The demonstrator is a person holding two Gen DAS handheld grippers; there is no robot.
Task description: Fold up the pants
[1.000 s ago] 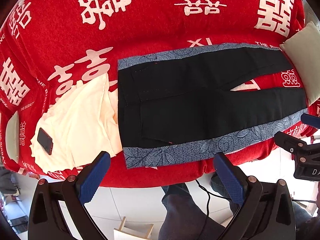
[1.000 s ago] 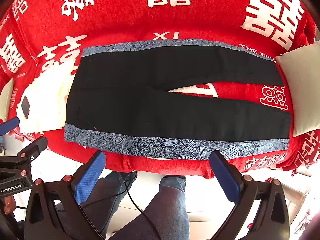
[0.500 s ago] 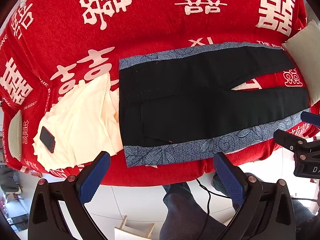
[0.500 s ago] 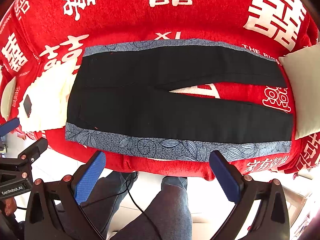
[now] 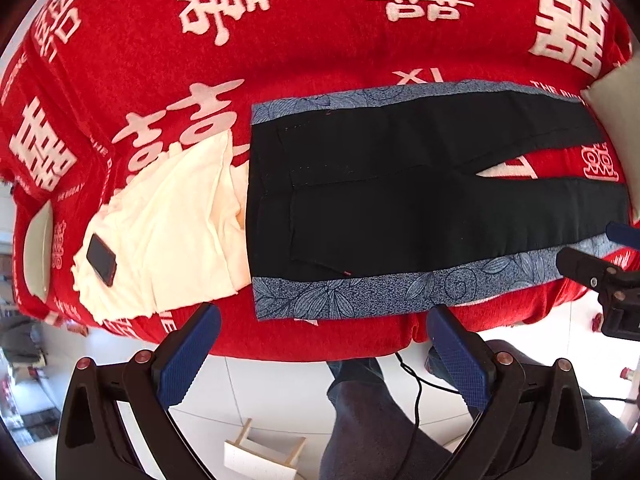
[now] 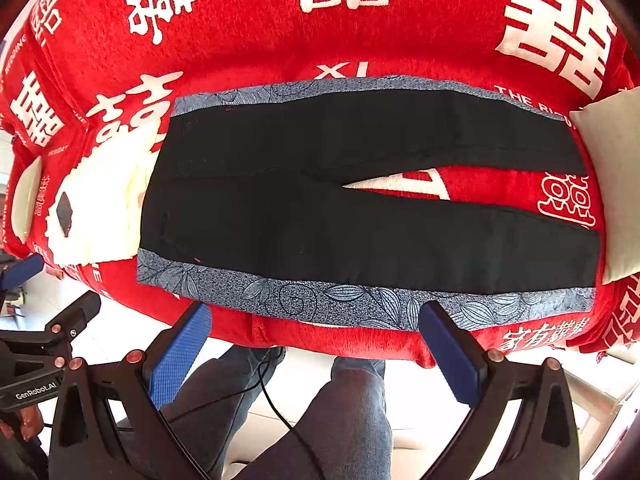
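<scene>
Here, both grippers (image 5: pixel 320 354) (image 6: pixel 316 354) spread before pants (image 6: pixel 360 208).

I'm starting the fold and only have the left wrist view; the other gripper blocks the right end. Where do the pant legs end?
Observer: On the right wrist view, both cuffs of the black pants end beside the cream cushion.
Operator: Is the right gripper holding anything?
Observer: No. The right gripper is open and empty, just in front of the floral side stripe.
Operator: Anything on the near cuff?
Observer: Nothing. It lies flat on the red sofa cover.
</scene>
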